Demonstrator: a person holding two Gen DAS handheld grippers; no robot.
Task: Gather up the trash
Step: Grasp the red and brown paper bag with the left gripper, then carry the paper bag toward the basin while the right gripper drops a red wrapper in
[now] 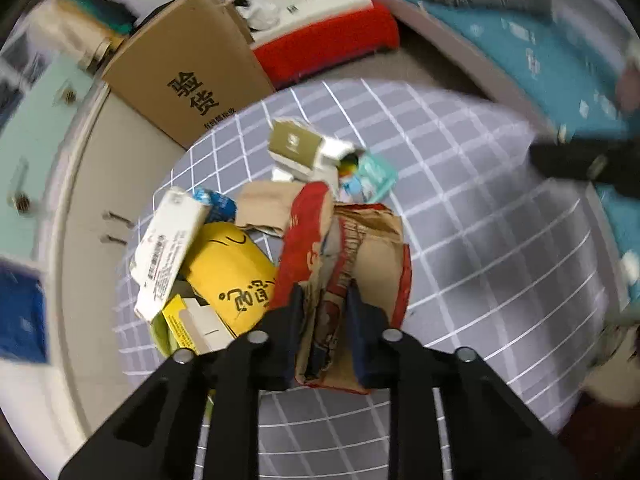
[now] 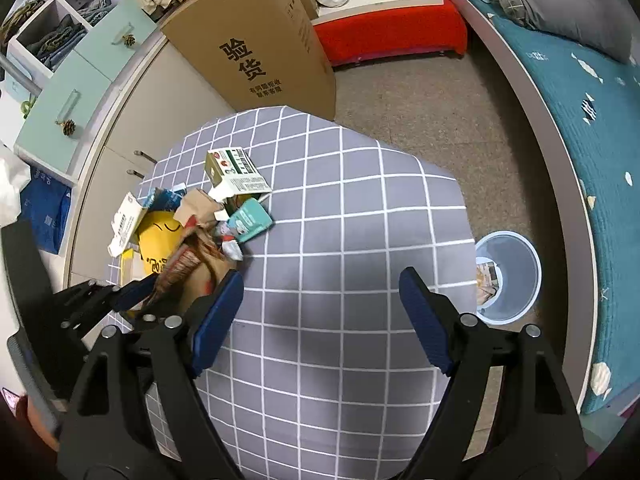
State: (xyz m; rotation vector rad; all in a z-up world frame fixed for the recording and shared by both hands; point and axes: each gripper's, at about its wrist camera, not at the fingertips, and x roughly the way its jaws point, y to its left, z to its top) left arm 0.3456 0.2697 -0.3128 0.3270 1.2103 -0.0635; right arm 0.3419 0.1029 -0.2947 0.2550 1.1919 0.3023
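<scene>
A heap of trash lies on the grey checked tablecloth (image 2: 340, 208): a yellow bag (image 1: 232, 272), a white carton (image 1: 168, 252), an olive and white box (image 1: 298, 148), a teal packet (image 2: 250, 218). My left gripper (image 1: 324, 296) is shut on a crumpled brown and red paper bag (image 1: 360, 256) at the heap's near side; it also shows in the right wrist view (image 2: 192, 268). My right gripper (image 2: 320, 284) is open and empty over the cloth, right of the heap. A pale blue bin (image 2: 508, 276) stands on the floor to the right with some trash inside.
A tall cardboard box (image 2: 256, 44) stands behind the table. Cupboards with mint drawers (image 2: 80, 96) run along the left. A red bench (image 2: 392, 36) is at the back, a bed with a teal cover (image 2: 592, 120) on the right.
</scene>
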